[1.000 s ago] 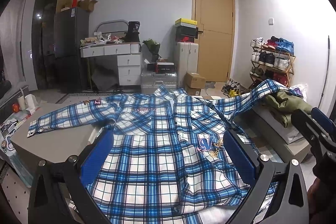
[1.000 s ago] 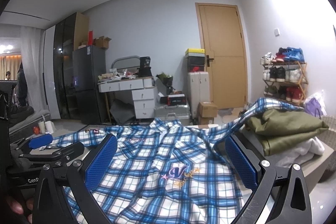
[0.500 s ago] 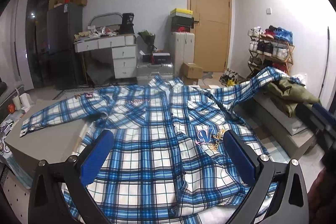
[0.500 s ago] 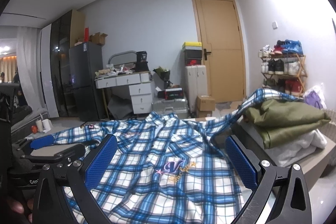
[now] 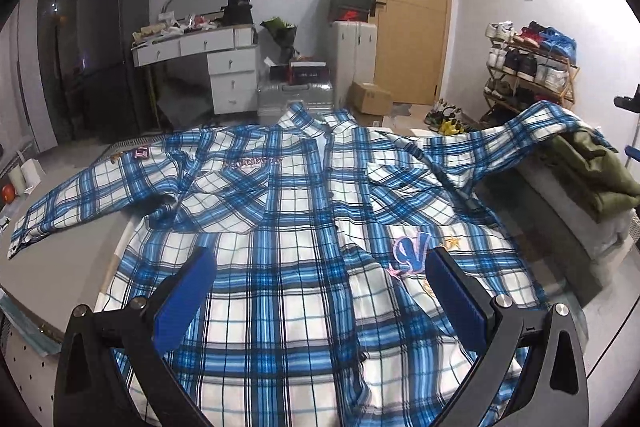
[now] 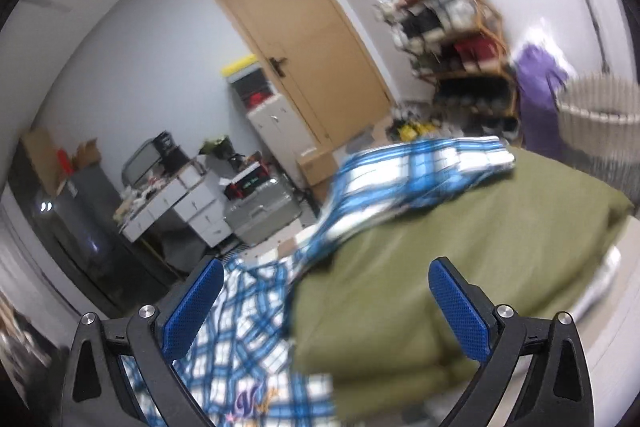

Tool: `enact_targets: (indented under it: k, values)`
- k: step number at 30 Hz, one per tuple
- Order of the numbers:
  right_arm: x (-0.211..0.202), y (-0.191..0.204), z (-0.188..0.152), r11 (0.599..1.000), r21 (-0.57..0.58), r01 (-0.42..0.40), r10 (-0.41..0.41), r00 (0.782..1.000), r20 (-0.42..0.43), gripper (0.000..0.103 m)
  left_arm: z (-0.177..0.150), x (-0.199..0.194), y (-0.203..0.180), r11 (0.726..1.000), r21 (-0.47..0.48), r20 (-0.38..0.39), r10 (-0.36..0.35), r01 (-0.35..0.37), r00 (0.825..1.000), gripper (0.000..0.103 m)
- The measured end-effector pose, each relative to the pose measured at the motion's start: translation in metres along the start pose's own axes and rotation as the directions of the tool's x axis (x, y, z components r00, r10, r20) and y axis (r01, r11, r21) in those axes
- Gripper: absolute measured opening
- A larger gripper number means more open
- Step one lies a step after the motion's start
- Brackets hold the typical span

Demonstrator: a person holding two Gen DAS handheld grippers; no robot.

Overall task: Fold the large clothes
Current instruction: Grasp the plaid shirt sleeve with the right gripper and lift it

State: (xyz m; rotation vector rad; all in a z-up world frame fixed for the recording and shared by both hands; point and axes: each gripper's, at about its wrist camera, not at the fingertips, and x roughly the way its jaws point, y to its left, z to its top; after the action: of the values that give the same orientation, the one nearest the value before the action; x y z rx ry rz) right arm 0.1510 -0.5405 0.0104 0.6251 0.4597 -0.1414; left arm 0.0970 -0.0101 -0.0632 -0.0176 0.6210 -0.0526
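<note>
A blue and white plaid shirt [image 5: 304, 227] lies front up and spread on the grey table [image 5: 60, 267]. Its left sleeve [image 5: 80, 203] lies flat on the table. Its right sleeve [image 5: 532, 127] drapes over a pile of folded clothes. My left gripper [image 5: 320, 267] is open and empty above the shirt's lower half. My right gripper [image 6: 324, 283] is open and empty, tilted, above the pile of folded clothes, facing the draped sleeve [image 6: 420, 167]. The right wrist view is blurred.
A folded olive green garment [image 6: 460, 259] tops the pile [image 5: 588, 167] at the right of the table. Beyond stand a white desk [image 5: 200, 63], a silver suitcase [image 5: 296, 99], a wooden door [image 5: 408, 7] and a shoe rack [image 5: 532, 63].
My right gripper has swung to the right and tilted, now over the olive pile and the draped sleeve. My left gripper has risen and looks down more steeply on the shirt.
</note>
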Motion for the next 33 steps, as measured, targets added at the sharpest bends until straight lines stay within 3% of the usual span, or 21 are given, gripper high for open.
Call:
enact_targets:
  k: [2, 5, 10, 11, 12, 13, 14, 15, 19, 22, 24, 28, 30, 33]
  values:
    - [0.02, -0.02, 0.017, 0.998, 0.062, 0.009, -0.006, 0.999, -0.039, 0.102, 0.002, 0.008, -0.001, 1.0, 0.005, -0.015, 0.008, -0.008, 1.0, 0.102]
    - [0.053, -0.046, 0.031, 0.986, 0.162, 0.033, -0.013, 0.992, -0.126, 0.089, 0.003, 0.017, -0.003, 1.0, 0.008, -0.044, 0.014, -0.014, 0.999, 0.102]
    - [0.071, -0.047, 0.047, 0.988, 0.127, 0.088, -0.072, 0.989, -0.128, 0.082, 0.005, 0.025, -0.007, 1.0, 0.014, -0.066, 0.01, -0.009, 0.998, 0.102]
    - [0.077, -0.045, 0.05, 0.986, 0.106, 0.13, -0.115, 0.985, -0.131, 0.071, 0.005, 0.026, -0.008, 1.0, 0.019, -0.067, 0.013, -0.011, 0.998, 0.102]
    - [0.082, -0.044, 0.052, 0.983, 0.09, 0.159, -0.147, 0.98, -0.132, 0.048, 0.005, 0.026, -0.009, 1.0, 0.022, -0.069, 0.015, -0.014, 0.998, 0.102]
    - [0.087, -0.043, 0.056, 0.976, 0.045, 0.215, -0.208, 0.969, -0.134, 0.036, 0.006, 0.026, -0.01, 1.0, 0.024, -0.071, 0.015, -0.014, 0.997, 0.102]
    - [0.089, -0.04, 0.058, 0.972, 0.022, 0.235, -0.231, 0.964, -0.133, 0.014, 0.006, 0.025, -0.01, 1.0, 0.025, -0.074, 0.015, -0.013, 0.997, 0.102]
    - [0.09, -0.039, 0.061, 0.972, -0.009, 0.235, -0.235, 0.964, -0.126, 0.007, 0.008, 0.027, -0.009, 1.0, 0.026, -0.074, 0.014, -0.012, 0.997, 0.102]
    - [0.077, -0.019, 0.077, 0.94, -0.123, 0.317, -0.32, 0.948, -0.003, 0.006, 0.011, 0.021, 0.003, 0.999, 0.022, -0.048, 0.029, -0.028, 0.998, 0.102]
    - [0.06, 0.012, 0.098, 0.895, -0.21, 0.393, -0.368, 0.918, 0.15, 0.006, 0.011, 0.018, 0.015, 0.999, 0.01, -0.036, 0.043, -0.043, 0.998, 0.102]
    - [0.055, 0.032, 0.112, 0.881, -0.223, 0.416, -0.375, 0.904, 0.204, 0.006, 0.012, 0.018, 0.022, 0.998, -0.004, -0.034, 0.056, -0.056, 0.998, 0.102]
    - [0.051, 0.093, 0.113, 0.9, -0.277, 0.336, -0.278, 0.933, 0.227, 0.006, 0.011, 0.015, 0.042, 0.996, -0.049, -0.022, 0.08, -0.081, 0.997, 0.102]
    - [0.053, 0.142, 0.099, 0.908, -0.344, 0.239, -0.171, 0.961, 0.217, 0.006, 0.01, 0.011, 0.053, 0.993, -0.071, -0.01, 0.093, -0.094, 0.996, 0.102]
    - [0.06, 0.204, 0.066, 0.905, -0.411, 0.105, -0.04, 0.986, 0.165, 0.006, 0.009, 0.004, 0.071, 0.989, -0.095, 0.007, 0.113, -0.112, 0.994, 0.102]
